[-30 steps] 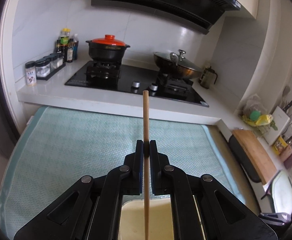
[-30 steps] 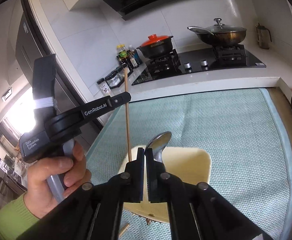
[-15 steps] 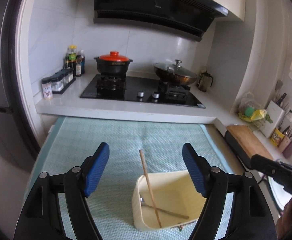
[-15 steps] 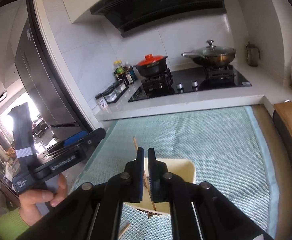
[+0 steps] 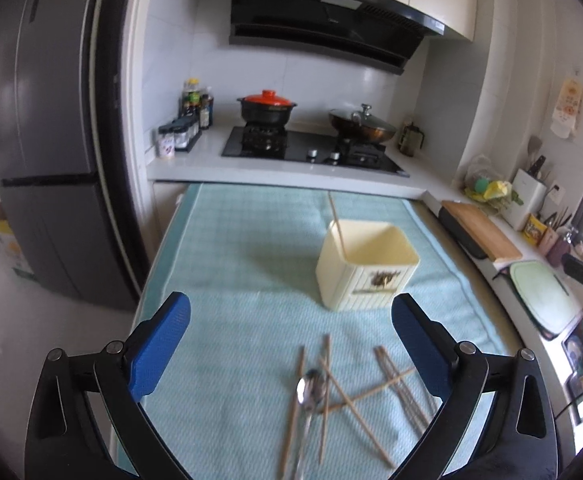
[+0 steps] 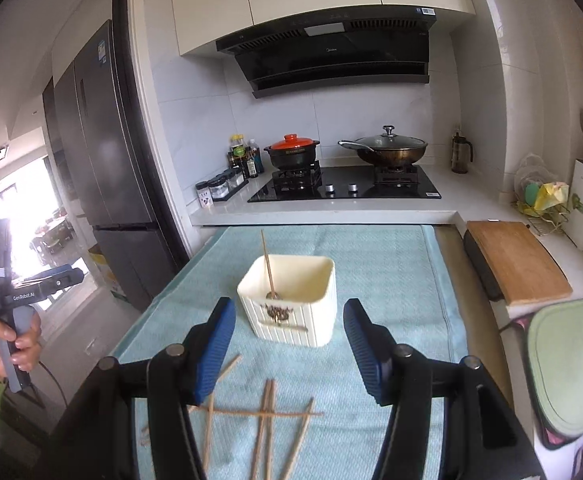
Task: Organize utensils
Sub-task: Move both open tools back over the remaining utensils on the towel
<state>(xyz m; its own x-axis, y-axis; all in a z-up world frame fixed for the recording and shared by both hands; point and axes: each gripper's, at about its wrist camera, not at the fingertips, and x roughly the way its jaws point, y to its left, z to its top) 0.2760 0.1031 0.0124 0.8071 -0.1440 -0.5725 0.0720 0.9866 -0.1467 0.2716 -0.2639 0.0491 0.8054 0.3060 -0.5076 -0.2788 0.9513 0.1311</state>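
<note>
A cream square holder (image 5: 365, 266) stands on the teal mat (image 5: 231, 264); it also shows in the right wrist view (image 6: 291, 300). One wooden chopstick (image 5: 337, 222) leans inside it, seen too in the right wrist view (image 6: 268, 265), with a spoon end at the bottom. Several loose chopsticks (image 5: 351, 392) and a metal spoon (image 5: 307, 390) lie on the mat in front. My left gripper (image 5: 289, 348) is open and empty above them. My right gripper (image 6: 289, 350) is open and empty, just short of the holder, above several chopsticks (image 6: 267, 416).
A stove (image 6: 343, 186) with a red-lidded pot (image 6: 291, 150) and a wok (image 6: 387, 150) sits behind the mat. A wooden board (image 6: 515, 260) and a green mat (image 6: 571, 360) lie on the right counter. A fridge (image 5: 51, 152) stands at left.
My left gripper let the chopstick go into the holder and opened. My right gripper dropped the spoon into the holder and opened. Both pulled back from the holder.
</note>
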